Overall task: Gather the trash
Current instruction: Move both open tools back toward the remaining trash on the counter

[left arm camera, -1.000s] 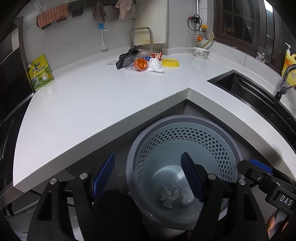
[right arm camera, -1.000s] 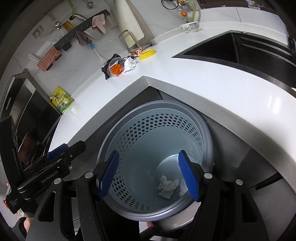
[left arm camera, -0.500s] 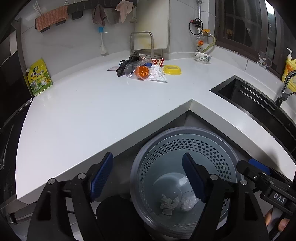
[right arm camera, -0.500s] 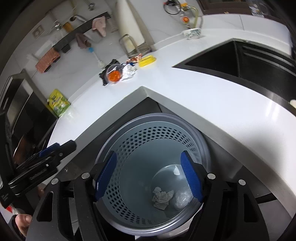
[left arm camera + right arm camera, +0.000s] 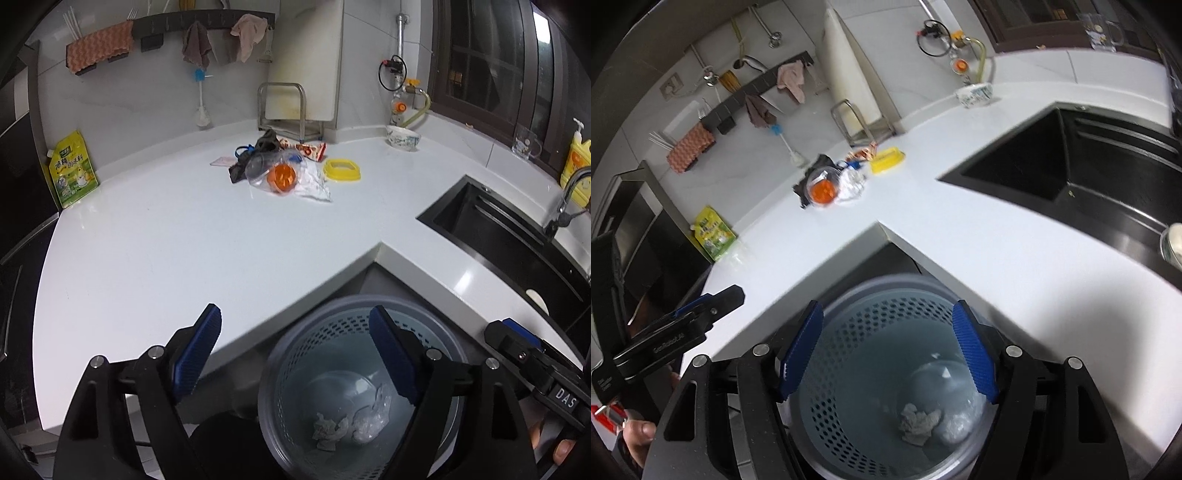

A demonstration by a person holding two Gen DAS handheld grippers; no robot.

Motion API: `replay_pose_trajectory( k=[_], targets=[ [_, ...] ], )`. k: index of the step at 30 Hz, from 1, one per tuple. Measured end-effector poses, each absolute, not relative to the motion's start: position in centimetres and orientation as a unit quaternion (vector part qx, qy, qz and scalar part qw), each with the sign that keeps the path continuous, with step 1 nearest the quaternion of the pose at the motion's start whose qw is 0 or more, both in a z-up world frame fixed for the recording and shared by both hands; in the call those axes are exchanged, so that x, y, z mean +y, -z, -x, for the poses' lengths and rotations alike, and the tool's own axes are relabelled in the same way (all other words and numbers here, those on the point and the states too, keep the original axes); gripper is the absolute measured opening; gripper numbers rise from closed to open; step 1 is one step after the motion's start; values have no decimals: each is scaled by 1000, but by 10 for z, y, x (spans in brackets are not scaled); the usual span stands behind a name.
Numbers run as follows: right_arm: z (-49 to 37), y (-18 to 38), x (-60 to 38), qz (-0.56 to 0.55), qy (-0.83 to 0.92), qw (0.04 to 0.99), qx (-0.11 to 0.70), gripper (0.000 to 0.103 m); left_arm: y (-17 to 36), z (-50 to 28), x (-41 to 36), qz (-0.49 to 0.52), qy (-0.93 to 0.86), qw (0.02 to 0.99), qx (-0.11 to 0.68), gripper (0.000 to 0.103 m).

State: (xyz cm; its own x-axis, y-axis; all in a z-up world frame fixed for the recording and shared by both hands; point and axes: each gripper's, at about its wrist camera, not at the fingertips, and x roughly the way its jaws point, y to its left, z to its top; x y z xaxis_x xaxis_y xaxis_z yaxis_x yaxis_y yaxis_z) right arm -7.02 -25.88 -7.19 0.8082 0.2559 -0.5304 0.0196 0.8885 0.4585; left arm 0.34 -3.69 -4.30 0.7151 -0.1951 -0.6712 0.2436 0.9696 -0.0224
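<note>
L gripper and R gripper both tilt downward, jaws spread wide w/ nothing between the blue pads; both have just been opening. Fingers of the hand on the L gripper show at lower left of R view.

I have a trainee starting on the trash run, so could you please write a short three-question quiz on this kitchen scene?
1. True or false: the bin is empty.
2. Where does the remaining trash pile lie: A in the sink, B on the counter near the back wall, C on the floor?
3. What does the left hand-held gripper hold?

Key: 1 false, crumpled paper and clear plastic lie at its bottom. 2 B. 3 nothing; its jaws are open.
</note>
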Motion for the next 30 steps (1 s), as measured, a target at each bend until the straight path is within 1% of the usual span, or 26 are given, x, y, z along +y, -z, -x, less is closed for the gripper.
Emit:
replay_pose_trajectory(
  k=[7, 12, 16, 18, 21, 30],
  targets=[
    [39, 54, -253, -215, -88, 928, 292, 71, 30, -38, -30, -26, 98, 931, 350, 83],
    [8, 46, -254, -203, -89, 930, 295, 71, 20, -67, -22, -18, 82, 938, 337, 89],
    [-19, 39, -257, -191, -93, 932, 295, 71, 12, -92, -22, -24, 76, 942, 326, 91],
    [-40, 37, -257, -180, -95, 931, 303, 72, 9, -105, -22, -25, 73, 944, 322, 94],
    [-68, 35, -257, -164, -97, 930, 316, 72, 9, -124, -23, -26, 68, 946, 317, 96],
    [-146, 44, -256, -136, -102, 918, 357, 72, 28, -176, -24, -19, 48, 942, 333, 96]
  ],
)
